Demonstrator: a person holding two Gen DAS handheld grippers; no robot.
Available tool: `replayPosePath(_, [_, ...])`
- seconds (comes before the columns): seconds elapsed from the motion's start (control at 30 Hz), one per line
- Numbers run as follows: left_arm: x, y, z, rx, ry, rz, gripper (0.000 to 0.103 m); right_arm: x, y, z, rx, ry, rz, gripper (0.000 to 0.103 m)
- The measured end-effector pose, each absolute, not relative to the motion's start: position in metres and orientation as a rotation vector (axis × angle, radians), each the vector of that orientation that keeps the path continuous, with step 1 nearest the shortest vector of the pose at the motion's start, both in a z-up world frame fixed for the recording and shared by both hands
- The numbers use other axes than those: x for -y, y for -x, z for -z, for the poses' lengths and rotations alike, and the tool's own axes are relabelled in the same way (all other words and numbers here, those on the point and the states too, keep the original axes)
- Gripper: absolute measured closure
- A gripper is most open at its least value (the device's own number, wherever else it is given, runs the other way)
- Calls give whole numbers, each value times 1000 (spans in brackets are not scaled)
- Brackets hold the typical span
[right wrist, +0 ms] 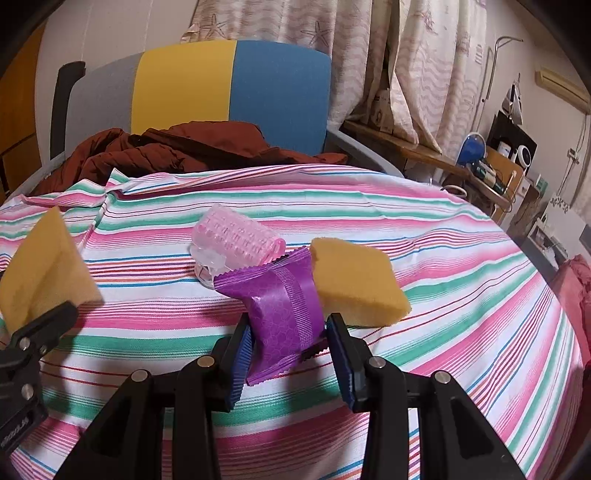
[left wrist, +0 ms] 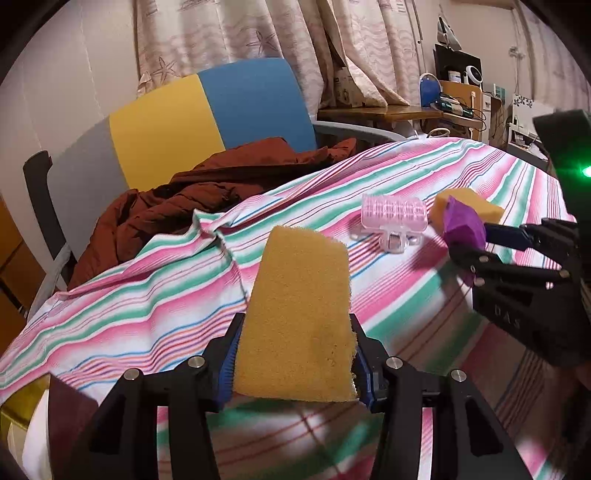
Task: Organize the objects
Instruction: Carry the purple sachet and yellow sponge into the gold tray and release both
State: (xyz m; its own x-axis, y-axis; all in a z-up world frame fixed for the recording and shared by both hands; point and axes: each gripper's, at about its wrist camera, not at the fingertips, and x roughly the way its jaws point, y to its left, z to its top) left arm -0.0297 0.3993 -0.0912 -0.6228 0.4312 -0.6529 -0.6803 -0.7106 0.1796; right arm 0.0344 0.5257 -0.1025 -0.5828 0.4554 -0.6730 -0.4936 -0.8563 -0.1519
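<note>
My left gripper point(left wrist: 293, 365) is shut on a yellow sponge point(left wrist: 299, 314) and holds it above the striped cloth; the same sponge point(right wrist: 44, 266) shows at the left of the right wrist view. My right gripper point(right wrist: 288, 354) is shut on a purple packet point(right wrist: 284, 314), just above the cloth; the packet point(left wrist: 463, 229) also shows at the right of the left wrist view. A second yellow sponge point(right wrist: 354, 280) lies on the cloth right of the packet. A pink hair roller point(right wrist: 236, 240) with a clear clip lies just behind the packet.
The striped cloth point(right wrist: 443, 314) covers a rounded surface. A brown jacket point(right wrist: 177, 147) lies on a chair point(right wrist: 229, 85) with a grey, yellow and blue back behind it. A cluttered wooden shelf point(right wrist: 480, 173) stands at the right, curtains point(right wrist: 295, 22) behind.
</note>
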Motion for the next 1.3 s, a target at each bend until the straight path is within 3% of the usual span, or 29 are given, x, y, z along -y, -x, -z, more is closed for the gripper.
replayPosePath(0.57, [-361, 6, 97, -554, 789, -2328, 51, -497, -38, 92, 71, 945, -2408, 63])
replayPosePath(0.87, [-355, -22, 91, -603, 679, -2310, 51, -478, -53, 89, 79, 940, -2427, 63])
replayPosePath(1.3, [-330, -59, 81, -527, 663, -2256, 51, -448, -76, 83, 3, 956, -2488, 63])
